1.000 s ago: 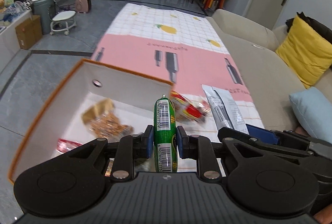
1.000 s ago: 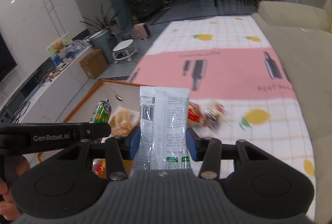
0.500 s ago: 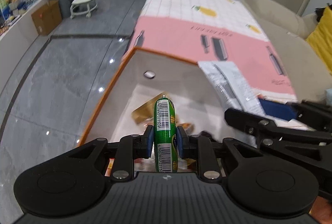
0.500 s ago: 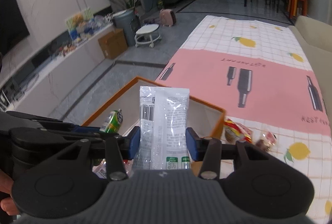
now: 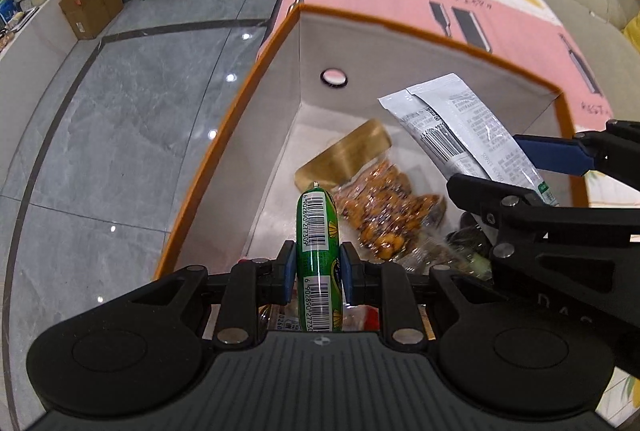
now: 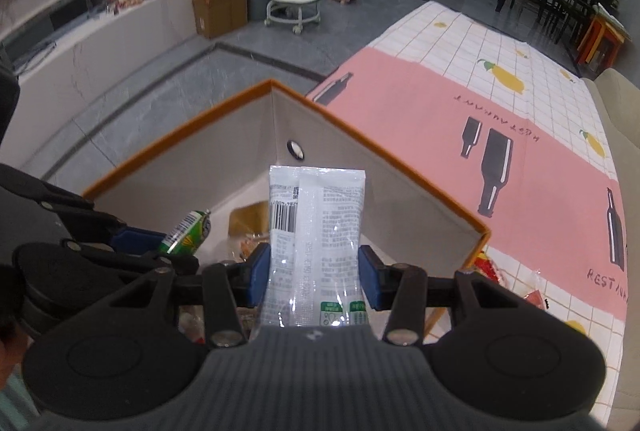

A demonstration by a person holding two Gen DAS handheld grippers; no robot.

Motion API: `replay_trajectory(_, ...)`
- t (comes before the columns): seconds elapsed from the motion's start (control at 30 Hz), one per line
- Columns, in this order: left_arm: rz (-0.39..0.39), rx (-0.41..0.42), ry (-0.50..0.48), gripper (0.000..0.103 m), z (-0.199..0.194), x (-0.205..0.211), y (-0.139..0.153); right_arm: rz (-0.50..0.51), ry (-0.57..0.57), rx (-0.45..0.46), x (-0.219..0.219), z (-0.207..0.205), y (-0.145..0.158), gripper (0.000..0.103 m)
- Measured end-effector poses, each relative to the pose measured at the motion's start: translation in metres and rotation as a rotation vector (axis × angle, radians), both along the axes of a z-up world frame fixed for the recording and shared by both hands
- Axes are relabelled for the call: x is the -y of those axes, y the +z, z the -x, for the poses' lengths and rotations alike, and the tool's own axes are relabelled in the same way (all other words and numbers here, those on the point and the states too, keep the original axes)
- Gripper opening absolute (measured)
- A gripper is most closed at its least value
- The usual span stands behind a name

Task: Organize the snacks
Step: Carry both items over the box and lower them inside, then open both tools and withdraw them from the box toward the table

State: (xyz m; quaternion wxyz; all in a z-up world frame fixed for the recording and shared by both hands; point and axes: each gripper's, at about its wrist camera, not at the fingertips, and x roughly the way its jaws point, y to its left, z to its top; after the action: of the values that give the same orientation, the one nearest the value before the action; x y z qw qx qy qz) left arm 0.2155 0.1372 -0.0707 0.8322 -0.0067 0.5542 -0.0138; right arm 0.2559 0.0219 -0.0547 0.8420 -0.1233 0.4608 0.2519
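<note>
Hovering over the orange-rimmed box point(image 5: 224, 135), the left gripper point(image 5: 318, 273) pinches a green sausage point(image 5: 318, 227), the right gripper point(image 6: 312, 277) a silver packet point(image 6: 316, 219); several snacks point(image 5: 384, 207) lie inside, a few point(image 6: 490, 267) remain on the mat.

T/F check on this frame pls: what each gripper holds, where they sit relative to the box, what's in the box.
1. The left gripper clamps a green sausage stick. True.
2. The right gripper is open with nothing in it. False: it is shut on a white snack pouch.
3. Both grippers are over the orange-rimmed box. True.
4. The box has nothing inside. False: a clear bag of brown snacks lies on its bottom.
</note>
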Motion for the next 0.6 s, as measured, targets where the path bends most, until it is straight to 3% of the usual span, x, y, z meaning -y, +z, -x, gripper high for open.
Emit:
replay_trajectory(0.27, -0.044, -0.044, -0.014, 0.025, -0.002, 0.004, -0.016, 0.054, 0.016, -0.059, -0.005, -0.001, -0.026, 0.045)
replay_trajectory(0.53, -0.073, -0.041, -0.027, 0.026, 0.000, 0.005, -0.014, 0.063, 0.039, -0.050, -0.007, 0.001, -0.024, 0.047)
replay_trajectory(0.6, -0.082, -0.032, -0.029, 0.031, 0.001, 0.006, -0.010, 0.057, 0.039, -0.044, -0.005, 0.001, -0.022, 0.051)
